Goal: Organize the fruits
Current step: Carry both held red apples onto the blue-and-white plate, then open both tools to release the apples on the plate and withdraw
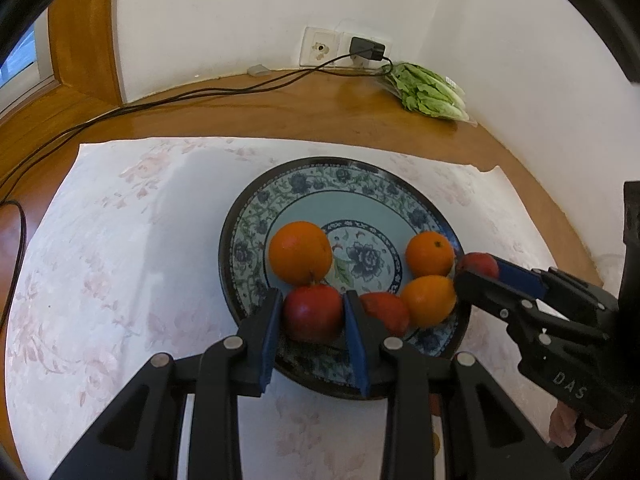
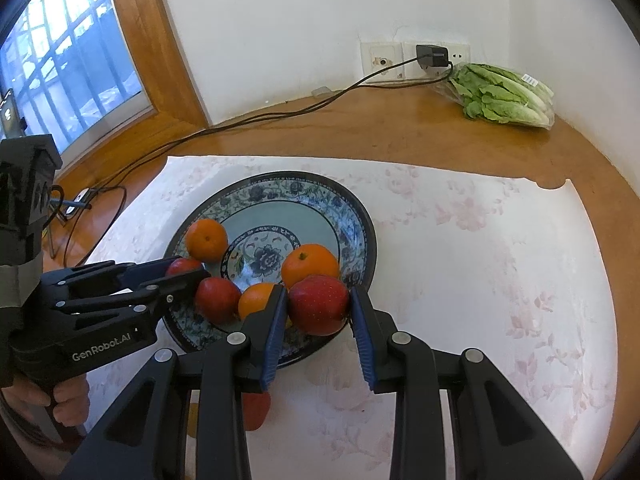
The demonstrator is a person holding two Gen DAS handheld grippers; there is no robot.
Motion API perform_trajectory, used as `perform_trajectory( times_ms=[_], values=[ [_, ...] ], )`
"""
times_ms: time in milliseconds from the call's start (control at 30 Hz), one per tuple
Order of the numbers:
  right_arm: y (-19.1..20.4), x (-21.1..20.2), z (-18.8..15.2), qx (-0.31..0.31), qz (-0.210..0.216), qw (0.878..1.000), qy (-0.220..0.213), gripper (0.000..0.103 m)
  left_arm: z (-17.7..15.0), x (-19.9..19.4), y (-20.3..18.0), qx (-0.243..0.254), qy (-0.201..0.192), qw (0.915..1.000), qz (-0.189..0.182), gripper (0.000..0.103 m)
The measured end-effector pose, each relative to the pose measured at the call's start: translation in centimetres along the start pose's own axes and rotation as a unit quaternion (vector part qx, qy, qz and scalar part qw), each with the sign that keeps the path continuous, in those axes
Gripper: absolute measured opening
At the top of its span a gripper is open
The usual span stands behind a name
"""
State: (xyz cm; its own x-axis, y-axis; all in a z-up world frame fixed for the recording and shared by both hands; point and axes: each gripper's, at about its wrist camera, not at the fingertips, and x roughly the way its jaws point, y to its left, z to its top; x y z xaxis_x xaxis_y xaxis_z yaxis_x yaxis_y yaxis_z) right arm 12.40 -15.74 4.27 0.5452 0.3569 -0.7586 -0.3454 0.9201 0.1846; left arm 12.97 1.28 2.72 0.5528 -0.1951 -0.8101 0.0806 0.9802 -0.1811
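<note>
Left wrist view: each hand-held gripper clamps a red apple over the plate.

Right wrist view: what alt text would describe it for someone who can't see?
Two handheld grippers, right gripper and left gripper, each clamp a red apple over a floral plate holding three oranges and another apple.

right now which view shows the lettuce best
The right wrist view: the lettuce is larger there, its wrapper and label clear. The left wrist view shows it smaller, near the wall.
</note>
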Motion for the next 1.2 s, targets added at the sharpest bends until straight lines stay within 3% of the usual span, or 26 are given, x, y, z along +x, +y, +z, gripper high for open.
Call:
perform_trajectory(
  times_ms=[1000, 1200],
  values=[
    [-0.30, 0.39, 0.08, 0.014, -0.002, 1.000, -0.013, 0.033, 0.52, 0.62, -0.25, 0.005, 0.000, 1.0000, 0.005, 0.032],
    [-0.45, 0.39, -0.10, 0.014, -0.001, 1.000, -0.014, 0.033, 0.54, 0.31, -0.47, 0.004, -0.001, 0.9999, 0.011, 0.038]
  ],
)
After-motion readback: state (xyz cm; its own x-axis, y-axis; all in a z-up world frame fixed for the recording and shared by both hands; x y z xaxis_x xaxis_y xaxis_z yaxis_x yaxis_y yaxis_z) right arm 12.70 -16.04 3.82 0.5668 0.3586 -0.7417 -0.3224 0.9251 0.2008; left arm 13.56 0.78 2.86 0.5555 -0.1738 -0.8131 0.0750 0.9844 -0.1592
